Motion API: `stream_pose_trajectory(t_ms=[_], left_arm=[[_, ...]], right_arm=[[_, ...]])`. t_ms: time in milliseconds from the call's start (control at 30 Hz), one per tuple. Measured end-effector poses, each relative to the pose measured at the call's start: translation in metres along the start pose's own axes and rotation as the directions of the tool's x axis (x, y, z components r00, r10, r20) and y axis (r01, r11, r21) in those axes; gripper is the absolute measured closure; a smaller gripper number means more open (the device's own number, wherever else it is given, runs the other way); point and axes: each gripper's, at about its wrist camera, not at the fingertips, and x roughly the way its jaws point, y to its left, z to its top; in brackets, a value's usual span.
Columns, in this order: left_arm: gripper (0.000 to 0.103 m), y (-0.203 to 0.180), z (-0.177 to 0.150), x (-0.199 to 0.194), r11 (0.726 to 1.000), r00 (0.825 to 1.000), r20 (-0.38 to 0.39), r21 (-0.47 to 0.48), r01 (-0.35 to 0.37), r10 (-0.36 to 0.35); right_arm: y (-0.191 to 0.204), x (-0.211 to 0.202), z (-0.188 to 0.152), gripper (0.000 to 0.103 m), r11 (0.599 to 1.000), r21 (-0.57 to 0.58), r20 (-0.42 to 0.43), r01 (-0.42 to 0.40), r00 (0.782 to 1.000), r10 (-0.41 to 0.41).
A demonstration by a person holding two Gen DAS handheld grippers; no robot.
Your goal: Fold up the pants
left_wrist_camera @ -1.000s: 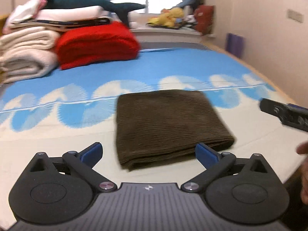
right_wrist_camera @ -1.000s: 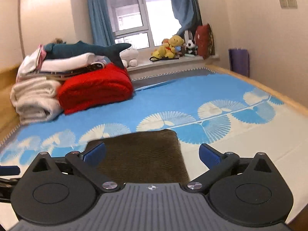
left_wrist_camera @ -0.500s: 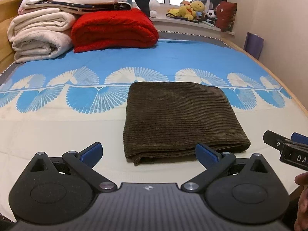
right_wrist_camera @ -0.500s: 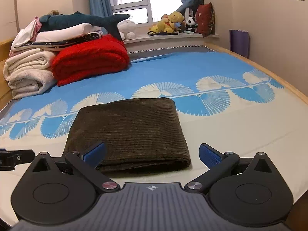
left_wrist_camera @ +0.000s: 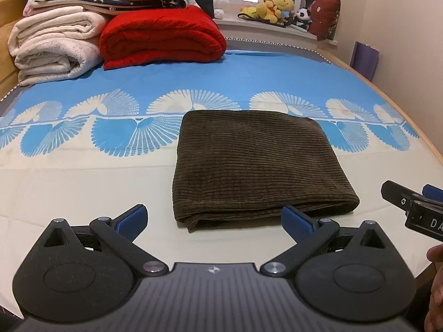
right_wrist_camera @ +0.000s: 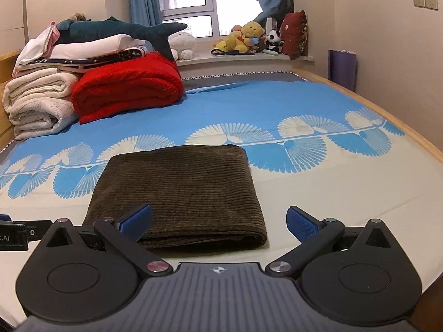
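The dark brown corduroy pants (left_wrist_camera: pixel 254 163) lie folded into a neat rectangle on the bed, also in the right wrist view (right_wrist_camera: pixel 180 191). My left gripper (left_wrist_camera: pixel 213 218) is open and empty, held just short of the pants' near edge. My right gripper (right_wrist_camera: pixel 218 220) is open and empty, also just short of the near edge, toward its right corner. The right gripper's tip shows at the right edge of the left wrist view (left_wrist_camera: pixel 412 207). The left gripper's tip shows at the left edge of the right wrist view (right_wrist_camera: pixel 19 233).
The bed has a blue and cream sheet (left_wrist_camera: pixel 83 182). A red blanket (left_wrist_camera: pixel 160 38), rolled white blankets (left_wrist_camera: pixel 52 47) and a plush shark (right_wrist_camera: pixel 116 31) are stacked at the far left. Stuffed toys (right_wrist_camera: pixel 246 40) sit on the windowsill. The wooden bed edge (right_wrist_camera: pixel 401 127) runs along the right.
Both grippers have pulled back from the folded pants toward the near edge of the bed. The pants have not moved. Both stay open.
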Motion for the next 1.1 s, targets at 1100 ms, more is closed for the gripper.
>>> stream_pose_trajectory(t_ms=[1100], left_arm=[[0.000, -0.0037, -0.0011, 0.0041, 1.000, 1.000, -0.018, 0.010, 0.019, -0.019]], right_arm=[[0.0086, -0.0007, -0.0014, 0.001, 0.999, -0.032, 0.011, 0.005, 1.000, -0.005]])
